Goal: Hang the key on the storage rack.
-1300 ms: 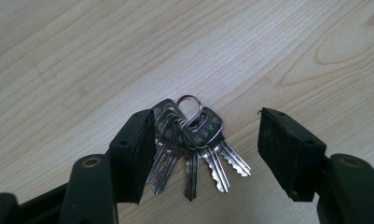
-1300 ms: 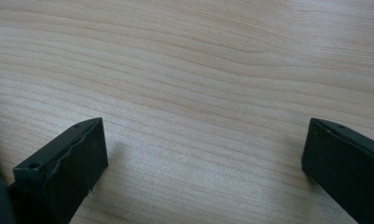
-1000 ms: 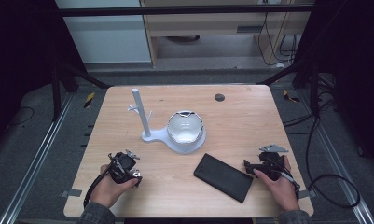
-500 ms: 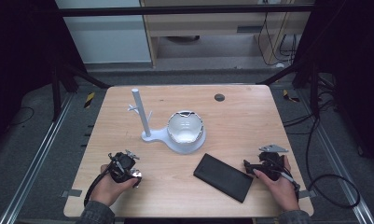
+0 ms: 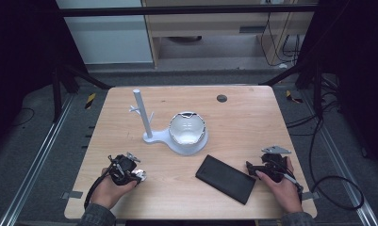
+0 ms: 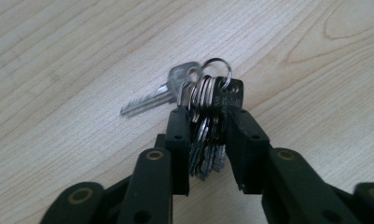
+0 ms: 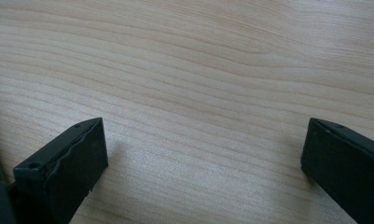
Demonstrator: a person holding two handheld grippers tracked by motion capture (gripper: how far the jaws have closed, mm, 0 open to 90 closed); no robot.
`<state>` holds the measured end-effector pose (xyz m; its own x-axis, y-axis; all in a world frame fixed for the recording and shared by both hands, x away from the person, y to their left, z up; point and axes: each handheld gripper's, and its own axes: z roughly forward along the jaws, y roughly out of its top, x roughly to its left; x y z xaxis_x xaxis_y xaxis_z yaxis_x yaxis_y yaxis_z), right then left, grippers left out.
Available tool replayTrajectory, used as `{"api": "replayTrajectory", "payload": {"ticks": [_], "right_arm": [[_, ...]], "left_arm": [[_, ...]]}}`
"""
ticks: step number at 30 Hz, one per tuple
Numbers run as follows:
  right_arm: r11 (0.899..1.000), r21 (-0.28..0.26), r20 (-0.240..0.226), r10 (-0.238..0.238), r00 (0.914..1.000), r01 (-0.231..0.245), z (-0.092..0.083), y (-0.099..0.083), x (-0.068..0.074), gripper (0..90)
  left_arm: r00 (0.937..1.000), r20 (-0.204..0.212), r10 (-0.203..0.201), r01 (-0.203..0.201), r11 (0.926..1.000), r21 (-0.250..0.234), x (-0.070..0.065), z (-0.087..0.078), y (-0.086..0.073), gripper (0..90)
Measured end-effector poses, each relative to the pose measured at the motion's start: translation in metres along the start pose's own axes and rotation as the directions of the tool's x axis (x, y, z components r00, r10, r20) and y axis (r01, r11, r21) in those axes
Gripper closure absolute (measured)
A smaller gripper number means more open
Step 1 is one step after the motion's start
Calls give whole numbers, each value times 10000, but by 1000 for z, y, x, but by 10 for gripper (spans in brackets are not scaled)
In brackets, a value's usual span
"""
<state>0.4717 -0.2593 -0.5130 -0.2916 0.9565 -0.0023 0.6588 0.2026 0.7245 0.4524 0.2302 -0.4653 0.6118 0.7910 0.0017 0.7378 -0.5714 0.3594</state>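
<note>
Two claws are in my hands, and I'll go from left to right. My left claw (image 6: 208, 128) sits at the near left of the desk (image 5: 252, 122), and its jaws have just been closing: they now clench a bunch of keys (image 6: 208, 112), with the pads pressed on the stacked blades. One loose key (image 6: 161, 95) splays out to the side and lies flat on the wood, and the ring (image 6: 217, 70) pokes up beyond the jaw tips. In the high view the keys (image 5: 138, 175) show as a glint at the tip of that claw (image 5: 130, 172), low on the desk, so I judge the grip is made but the bunch is not yet lifted.

Past the left claw, toward the middle of the desk, stands a white stand (image 5: 144, 117) with small pegs on its post, and its base runs into a shallow dish (image 5: 187, 129). That is most likely where the keys belong, on a peg or in the dish, and it is well apart from them, so the next move would be a lift and a carry forward and to the right. The splayed key may swing once it leaves the wood.

Right of the middle lies a flat black case (image 5: 225, 179), askew, near my right hand. My right claw (image 5: 252, 167) rests just beside its far end with jaws spread wide and nothing between them, bare wood beneath (image 7: 203, 140).
</note>
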Motion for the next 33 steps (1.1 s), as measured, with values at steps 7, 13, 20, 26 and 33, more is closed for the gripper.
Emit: {"api": "replayTrajectory", "payload": {"ticks": [7, 13, 20, 26, 33], "right_arm": [[10000, 7, -13, 1, 10000, -1, 0, 0, 0, 7], [10000, 0, -16, -28, 10000, 28, 0, 0, 0, 7], [10000, -3, -21, -25, 10000, 25, 0, 0, 0, 7], [10000, 0, -18, -28, 10000, 28, 0, 0, 1, 7], [10000, 5, -18, -34, 10000, 34, 0, 0, 1, 7]], "left_arm": [[9991, -160, 403, -403, 9992, -13, -8, -5, 3, 857], [9966, -341, 744, -731, 9967, 359, -13, 3, 4, 862], [9950, -394, 918, -907, 9955, 286, -14, 3, 5, 865], [9965, -261, 798, -806, 9963, -307, -7, -24, 10, 866], [9948, -414, 931, -960, 9926, -744, 3, -63, 27, 865]]}}
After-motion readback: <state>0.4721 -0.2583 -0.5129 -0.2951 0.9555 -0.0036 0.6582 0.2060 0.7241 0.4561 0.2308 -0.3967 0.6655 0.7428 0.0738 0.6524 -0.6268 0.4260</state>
